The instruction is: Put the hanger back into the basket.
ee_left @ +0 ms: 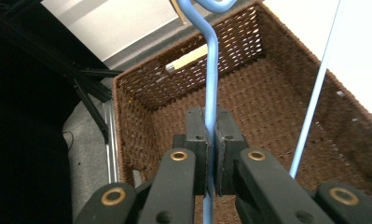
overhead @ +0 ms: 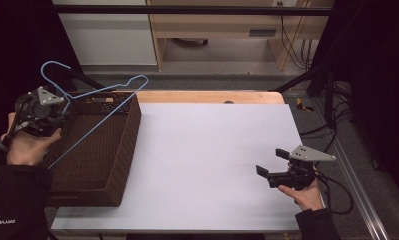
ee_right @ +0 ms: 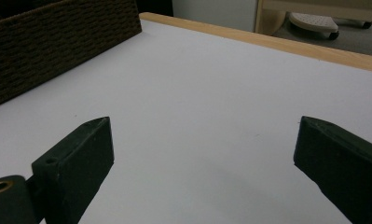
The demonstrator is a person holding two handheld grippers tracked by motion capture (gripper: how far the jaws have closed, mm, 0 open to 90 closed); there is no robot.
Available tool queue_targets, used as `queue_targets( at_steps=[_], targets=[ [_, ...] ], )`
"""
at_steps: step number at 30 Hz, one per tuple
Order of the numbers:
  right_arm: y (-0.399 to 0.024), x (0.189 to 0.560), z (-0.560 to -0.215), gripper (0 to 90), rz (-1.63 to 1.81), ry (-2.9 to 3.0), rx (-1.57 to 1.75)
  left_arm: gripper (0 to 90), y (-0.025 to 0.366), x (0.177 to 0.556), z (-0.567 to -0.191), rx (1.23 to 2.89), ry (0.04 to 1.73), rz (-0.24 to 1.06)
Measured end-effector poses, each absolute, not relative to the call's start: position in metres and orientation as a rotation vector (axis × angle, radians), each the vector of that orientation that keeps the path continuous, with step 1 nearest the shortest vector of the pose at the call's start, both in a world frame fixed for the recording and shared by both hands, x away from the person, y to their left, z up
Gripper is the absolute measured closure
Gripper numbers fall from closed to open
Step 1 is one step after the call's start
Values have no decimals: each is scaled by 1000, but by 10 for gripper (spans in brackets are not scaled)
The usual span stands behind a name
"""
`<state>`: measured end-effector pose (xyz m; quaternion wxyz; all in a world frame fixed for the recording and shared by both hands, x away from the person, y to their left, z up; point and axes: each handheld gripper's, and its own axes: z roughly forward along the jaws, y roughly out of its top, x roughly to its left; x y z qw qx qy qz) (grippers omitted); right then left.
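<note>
A light blue wire hanger point(overhead: 98, 121) hangs tilted over a brown wicker basket point(overhead: 132, 125) at the table's left end. My left gripper point(overhead: 62, 102) is at the basket's left rim, shut on the hanger's neck just below the hook. In the left gripper view the pads point(ee_left: 197, 126) pinch the blue wire of the hanger point(ee_left: 211, 70) above the basket's floor point(ee_left: 267, 93). My right gripper point(overhead: 271, 162) is held low over the white tabletop point(overhead: 212, 140) near its front right. Its jaws stand wide apart in the right gripper view point(ee_right: 204, 123), with nothing between them.
A wooden strip point(overhead: 207, 96) edges the table's far side. Black frame bars point(overhead: 187, 10) cross the back, and one slants down at the right point(overhead: 307, 75). Cables point(overhead: 337, 135) lie on the floor at the right. A small pale object point(ee_left: 188, 60) rests against the basket's far wall.
</note>
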<state>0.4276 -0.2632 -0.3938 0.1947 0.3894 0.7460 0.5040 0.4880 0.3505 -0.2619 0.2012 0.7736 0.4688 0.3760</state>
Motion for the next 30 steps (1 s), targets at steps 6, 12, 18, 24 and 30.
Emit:
queue_targets(
  at_steps=[6, 12, 18, 24, 30],
  targets=[
    [-263, 428, -394, 54, 1406, 2097, 1091, 869, 362, 492, -272, 2165, 1346, 1066],
    [-263, 428, -394, 54, 1403, 2102, 1088, 869, 374, 497, -290, 2166, 1407, 1064],
    [-263, 428, -394, 54, 1401, 2102, 1090, 869, 385, 498, -303, 2165, 1464, 1084],
    [-262, 429, -395, 53, 1399, 2104, 1088, 869, 391, 499, -320, 2177, 1496, 1093],
    [-262, 429, -395, 52, 1400, 2103, 1089, 869, 392, 502, -339, 2213, 1526, 1061]
  ],
)
